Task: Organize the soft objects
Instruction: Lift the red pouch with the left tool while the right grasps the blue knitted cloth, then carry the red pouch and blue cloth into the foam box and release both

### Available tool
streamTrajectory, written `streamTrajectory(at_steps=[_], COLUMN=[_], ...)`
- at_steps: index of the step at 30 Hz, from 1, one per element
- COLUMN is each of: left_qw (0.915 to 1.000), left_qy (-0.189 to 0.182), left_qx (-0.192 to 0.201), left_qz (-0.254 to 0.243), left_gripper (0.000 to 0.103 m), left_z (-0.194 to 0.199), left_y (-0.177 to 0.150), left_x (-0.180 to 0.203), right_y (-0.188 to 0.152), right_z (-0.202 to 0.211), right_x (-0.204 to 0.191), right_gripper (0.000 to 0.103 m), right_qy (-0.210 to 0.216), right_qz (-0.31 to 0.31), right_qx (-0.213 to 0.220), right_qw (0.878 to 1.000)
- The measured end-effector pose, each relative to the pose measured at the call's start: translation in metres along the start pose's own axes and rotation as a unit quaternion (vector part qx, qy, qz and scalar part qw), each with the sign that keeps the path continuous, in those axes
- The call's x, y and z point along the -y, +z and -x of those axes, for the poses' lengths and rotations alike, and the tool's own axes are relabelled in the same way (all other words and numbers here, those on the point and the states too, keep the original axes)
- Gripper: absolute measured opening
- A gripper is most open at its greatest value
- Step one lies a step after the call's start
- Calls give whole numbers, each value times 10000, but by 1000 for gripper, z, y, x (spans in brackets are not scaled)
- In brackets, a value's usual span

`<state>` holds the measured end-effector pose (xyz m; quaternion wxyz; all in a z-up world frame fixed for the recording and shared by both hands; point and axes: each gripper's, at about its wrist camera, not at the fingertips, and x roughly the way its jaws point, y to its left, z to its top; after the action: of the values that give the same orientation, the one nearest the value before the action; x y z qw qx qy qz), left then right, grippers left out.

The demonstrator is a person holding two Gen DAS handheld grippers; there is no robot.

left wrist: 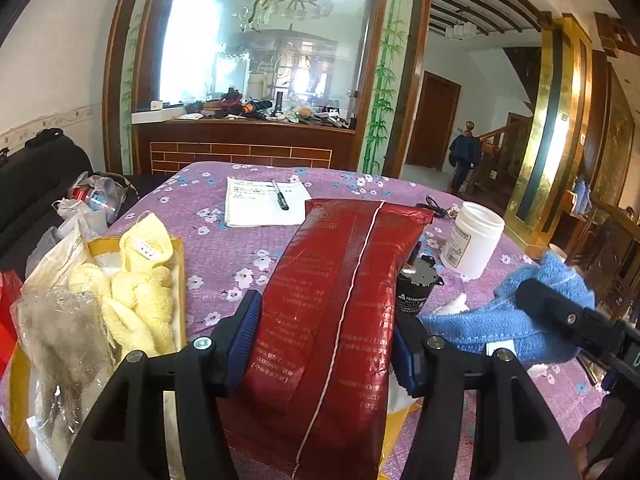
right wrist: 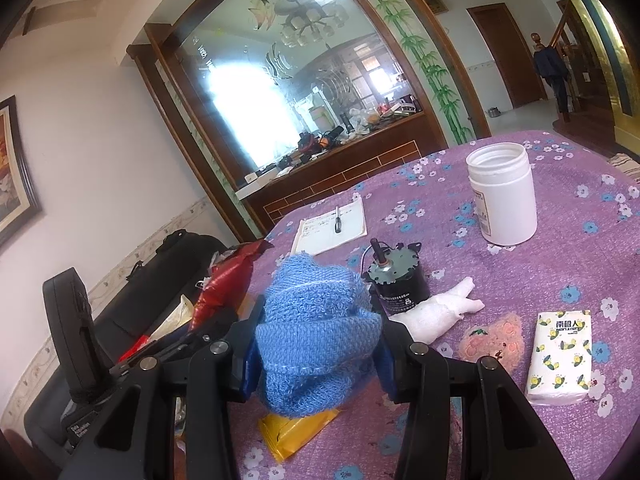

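My left gripper [left wrist: 326, 332] is shut on a soft red foil packet [left wrist: 340, 292], held upright above the purple flowered tablecloth [left wrist: 240, 240]. To its left a yellow box [left wrist: 178, 264] holds pale yellow towels [left wrist: 140, 280] and clear plastic wrapping. My right gripper [right wrist: 318, 344] is shut on a bunched blue towel [right wrist: 316, 320], held just above the table; the towel also shows in the left wrist view [left wrist: 500, 320]. The red packet shows at the left of the right wrist view [right wrist: 228, 276]. A small white cloth [right wrist: 440, 310] lies on the table past the blue towel.
A black motor [right wrist: 394, 276] stands by the white cloth. An open white jar [right wrist: 504, 196], a tissue pack [right wrist: 560, 356], a pink patch [right wrist: 492, 340], and a notepad with pen [right wrist: 332, 226] lie on the table. A yellow bag [right wrist: 296, 432] lies under my right gripper. Plastic bags [left wrist: 92, 196] sit far left.
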<state>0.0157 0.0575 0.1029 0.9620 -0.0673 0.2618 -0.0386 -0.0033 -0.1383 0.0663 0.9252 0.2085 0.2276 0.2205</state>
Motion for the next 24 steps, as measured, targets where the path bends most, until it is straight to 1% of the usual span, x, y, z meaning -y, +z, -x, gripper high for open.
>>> streamTrajectory(at_steps=[5, 12, 14, 18, 22, 24], left_qw=[9997, 9998, 9995, 9981, 9957, 9947], left_qy=[125, 170, 233, 496, 720, 776], left_qx=[191, 59, 96, 199, 191, 179], left_qz=[5, 110, 192, 304, 543, 657], left_gripper=[58, 58, 58, 58, 58, 59], left_z=[19, 39, 49, 67, 81, 86], left_y=[7, 7, 6, 3, -2, -5], left_x=[-3, -18, -28, -54, -89, -104], right_y=[-1, -1, -1, -2, -4, -5], right_z=[1, 4, 3, 1, -7, -10], right_x=[-1, -2, -1, -1, 0, -2], right_gripper=[50, 50, 50, 50, 50, 50], right_qy=[78, 231, 259, 288, 324, 258], right_qz=[-4, -32, -25, -12, -19, 39], right_qx=[-37, -22, -42, -87, -250, -281], right_qw=[10000, 9997, 9997, 9995, 9992, 9993])
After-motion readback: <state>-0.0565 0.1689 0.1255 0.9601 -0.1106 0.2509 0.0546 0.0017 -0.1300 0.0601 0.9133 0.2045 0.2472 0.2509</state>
